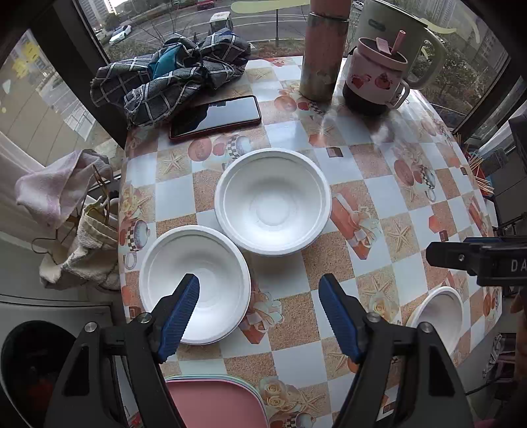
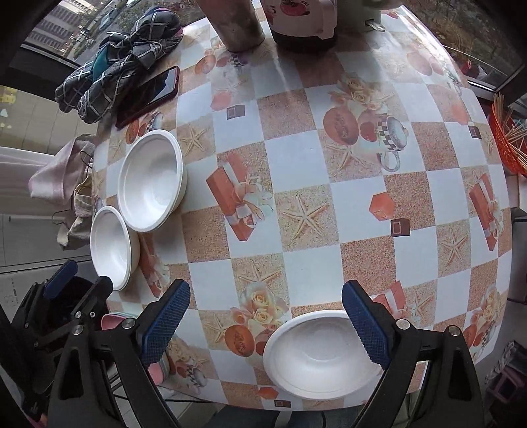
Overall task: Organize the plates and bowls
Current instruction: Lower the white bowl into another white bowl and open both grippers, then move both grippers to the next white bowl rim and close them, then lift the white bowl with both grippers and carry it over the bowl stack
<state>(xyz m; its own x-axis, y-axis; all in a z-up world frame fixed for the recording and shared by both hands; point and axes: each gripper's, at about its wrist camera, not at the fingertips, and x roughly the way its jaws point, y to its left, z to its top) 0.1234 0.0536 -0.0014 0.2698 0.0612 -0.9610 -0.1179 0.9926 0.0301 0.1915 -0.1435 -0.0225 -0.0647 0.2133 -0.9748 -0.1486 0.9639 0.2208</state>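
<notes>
Three white bowls sit on the patterned table (image 1: 329,256). One bowl (image 1: 273,200) stands mid-table, a second bowl (image 1: 214,263) sits close beside it at the left edge, and a third bowl (image 2: 316,355) rests alone at the near edge. My left gripper (image 1: 260,286) hovers open above the table, its left finger (image 1: 184,309) over the second bowl, nothing between the jaws. My right gripper (image 2: 265,293) is open and empty too, its right finger (image 2: 362,326) over the third bowl's rim. A stack of pink plates (image 1: 214,401) lies at the near left corner.
At the far side stand a thermos (image 1: 322,56), a lidded mug (image 1: 375,75) and a kettle (image 1: 395,29). A phone (image 1: 215,117) and a checked cloth (image 1: 171,72) lie far left. Towels (image 1: 59,187) hang off the left edge. An orange basket of sticks (image 2: 507,141) is on the right.
</notes>
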